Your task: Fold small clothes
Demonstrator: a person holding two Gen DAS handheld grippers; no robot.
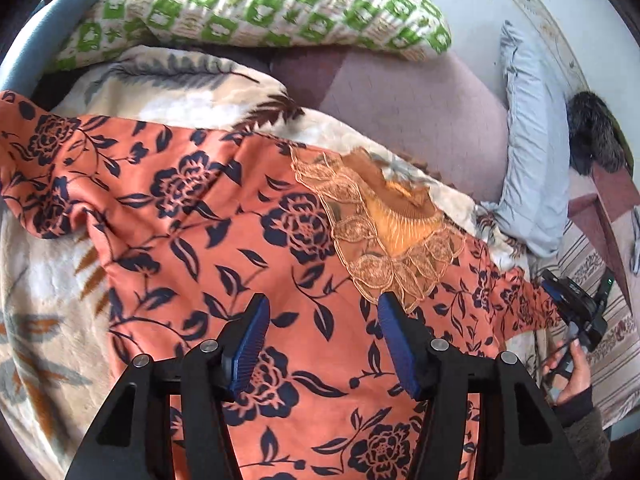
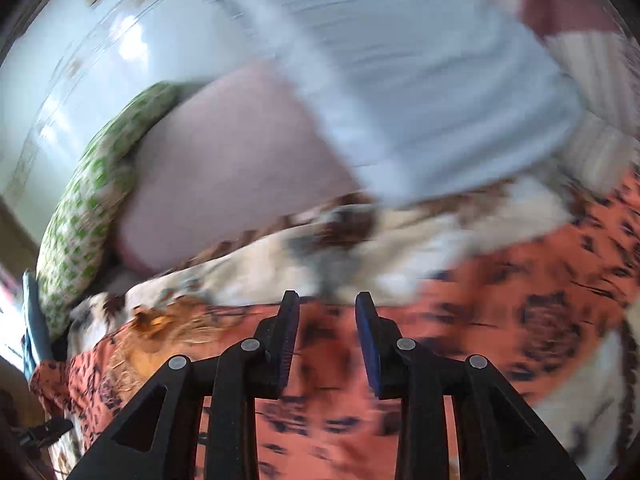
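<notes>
An orange garment (image 1: 224, 240) printed with dark navy flowers is spread flat on a cream leaf-patterned blanket (image 1: 180, 88) covering the bed. Its lace-trimmed neckline (image 1: 384, 232) is seen near the far edge. The left tongs (image 1: 320, 320) are held released above the middle of the cloth, nothing between the blue pads (image 1: 248, 344). The right tongs (image 2: 327, 312) are likewise parted over the garment's edge, though that view is badly blurred. A green checked pillow (image 1: 256, 4) and a pale blue pillow (image 1: 528, 148) are seen beyond.
</notes>
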